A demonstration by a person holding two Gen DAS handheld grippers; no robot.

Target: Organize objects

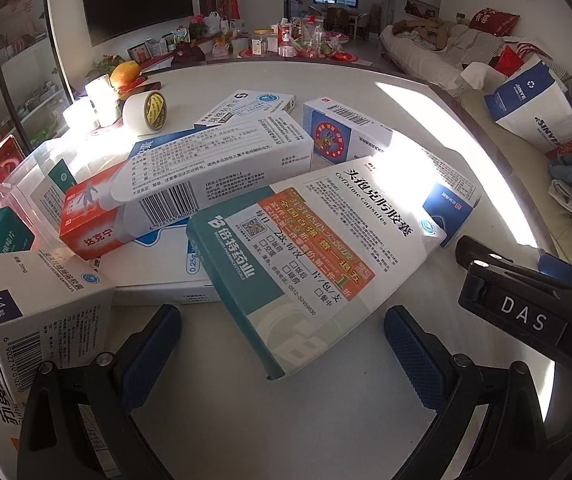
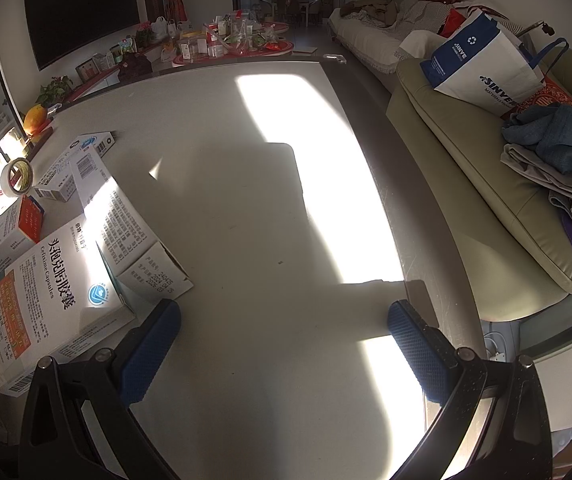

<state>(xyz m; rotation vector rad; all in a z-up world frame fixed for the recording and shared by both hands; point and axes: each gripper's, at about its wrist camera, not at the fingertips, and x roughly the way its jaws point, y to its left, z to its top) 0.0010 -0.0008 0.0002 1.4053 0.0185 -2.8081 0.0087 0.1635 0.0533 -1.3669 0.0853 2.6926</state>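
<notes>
The cefixime box (image 1: 317, 256), a flat white-and-teal carton, lies slantwise at the near side of a heap of medicine boxes on the white table (image 1: 270, 420). Its near corner points in between the fingers of the left gripper (image 1: 282, 354), which stands wide open and holds nothing. The box looks light and stiff enough to pinch, though thin card would likely dent under a hard squeeze and its glossy faces may slip. The long side edges seem the surest hold, taken across the narrow width near the teal end, which lies free of the other cartons.

Behind the cefixime box, and partly under its far end, lie other cartons. A long white box with a red end (image 1: 174, 184) rests just beyond it toward the left, and a blue-and-white box (image 1: 341, 132) lies farther back. Left of the cefixime box stands a small carton marked 14 (image 1: 38, 312), and behind that a clear plastic bin (image 1: 38, 184) that already holds a box. A roll of tape (image 1: 146, 112) sits well behind the heap.

Right of the cefixime box, the right gripper (image 2: 284, 354) is also spread wide and empty, over bare tabletop. That side gives plenty of open room, crossed by a bright sun patch, up to the table's dark right edge (image 2: 389, 184); a sofa (image 2: 465, 184) is beyond it. A lift toward the bin would have to clear the red-ended box.
</notes>
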